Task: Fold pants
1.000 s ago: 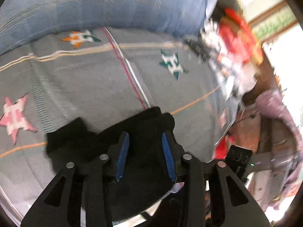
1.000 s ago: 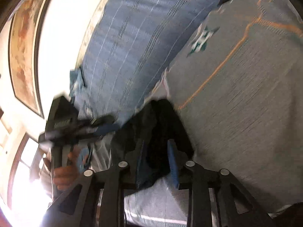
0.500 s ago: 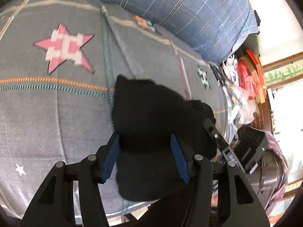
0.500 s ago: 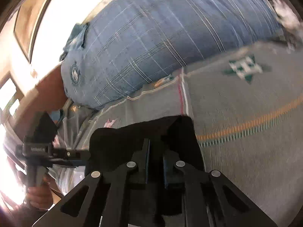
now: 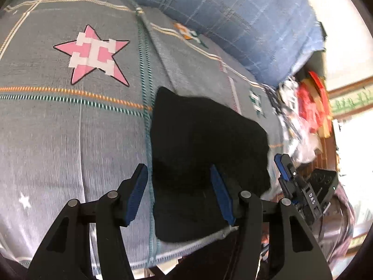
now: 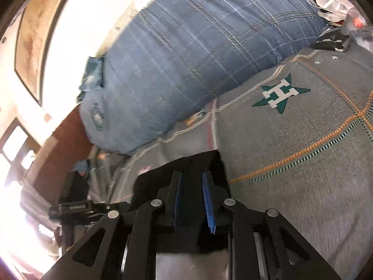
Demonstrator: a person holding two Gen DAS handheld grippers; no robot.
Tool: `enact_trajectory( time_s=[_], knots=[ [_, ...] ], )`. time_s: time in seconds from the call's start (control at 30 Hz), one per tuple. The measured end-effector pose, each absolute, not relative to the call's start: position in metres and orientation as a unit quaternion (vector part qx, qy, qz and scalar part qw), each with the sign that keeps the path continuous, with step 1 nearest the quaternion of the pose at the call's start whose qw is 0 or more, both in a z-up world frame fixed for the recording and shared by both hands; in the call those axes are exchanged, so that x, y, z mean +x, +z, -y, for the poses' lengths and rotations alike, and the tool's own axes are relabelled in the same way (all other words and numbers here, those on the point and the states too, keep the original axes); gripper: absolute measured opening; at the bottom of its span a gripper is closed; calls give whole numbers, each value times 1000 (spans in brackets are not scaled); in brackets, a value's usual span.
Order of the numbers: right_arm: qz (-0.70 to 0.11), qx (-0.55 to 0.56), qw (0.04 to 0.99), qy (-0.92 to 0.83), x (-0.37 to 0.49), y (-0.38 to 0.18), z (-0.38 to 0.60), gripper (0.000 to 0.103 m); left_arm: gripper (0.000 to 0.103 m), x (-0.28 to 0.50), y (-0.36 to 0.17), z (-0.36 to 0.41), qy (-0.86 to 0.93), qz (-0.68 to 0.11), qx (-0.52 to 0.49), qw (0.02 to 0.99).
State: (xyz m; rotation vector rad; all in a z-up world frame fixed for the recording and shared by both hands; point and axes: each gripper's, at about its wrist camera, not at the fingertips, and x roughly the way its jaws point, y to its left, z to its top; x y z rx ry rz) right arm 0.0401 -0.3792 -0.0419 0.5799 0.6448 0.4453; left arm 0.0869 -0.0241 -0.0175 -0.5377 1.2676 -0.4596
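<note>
While the black pants lie folded into a compact dark block on the grey bedspread, close to the bed's near edge, both tongs hang just over them. Seen from the left wrist, the left tongs stand about half open, their blue pads spread to either side of the block's near left part; the pads press on nothing, and the cloth lies flat beneath and between them. The block's left edge runs along a green stitched seam in the bedspread, with a pink star farther toward the bed's far left. At the right of that view the right tongs show beside the pants' right edge, over the bed's near edge.

From the right wrist, the right tongs have a narrow gap that is widening, and between their pads only the dark top of the pants shows below; no fold is pinched. A green star sits on the bedspread beyond, toward the far right. A big blue checked pillow lies along the bed's far edge.
</note>
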Motion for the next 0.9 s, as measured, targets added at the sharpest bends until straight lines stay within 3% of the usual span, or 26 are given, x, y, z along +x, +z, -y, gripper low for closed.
enact_trajectory(
  time_s=[0.17, 0.27, 0.37, 0.43, 0.5, 0.7, 0.9],
  knots=[
    [-369, 225, 878, 208, 26, -72, 357, 20, 56, 74, -28, 46, -196, -584, -195, 763],
    [-371, 279, 862, 204, 29, -79, 368, 18, 56, 70, -34, 54, -189, -589, -172, 767],
    [-342, 301, 867, 202, 21, -62, 384, 25, 56, 67, -19, 47, -207, -582, -185, 765],
    [-338, 311, 865, 201, 21, -58, 392, 46, 59, 67, -9, 40, -211, -567, -193, 773],
    [-340, 314, 865, 192, 23, -58, 395, 52, 64, 68, -1, 38, -191, -554, -182, 789],
    [-363, 325, 852, 194, 35, -73, 386, 52, 65, 67, 5, 58, -95, -522, -98, 842],
    [-370, 312, 854, 190, 39, -73, 387, 53, 65, 68, 5, 61, -78, -515, -76, 850]
  ],
)
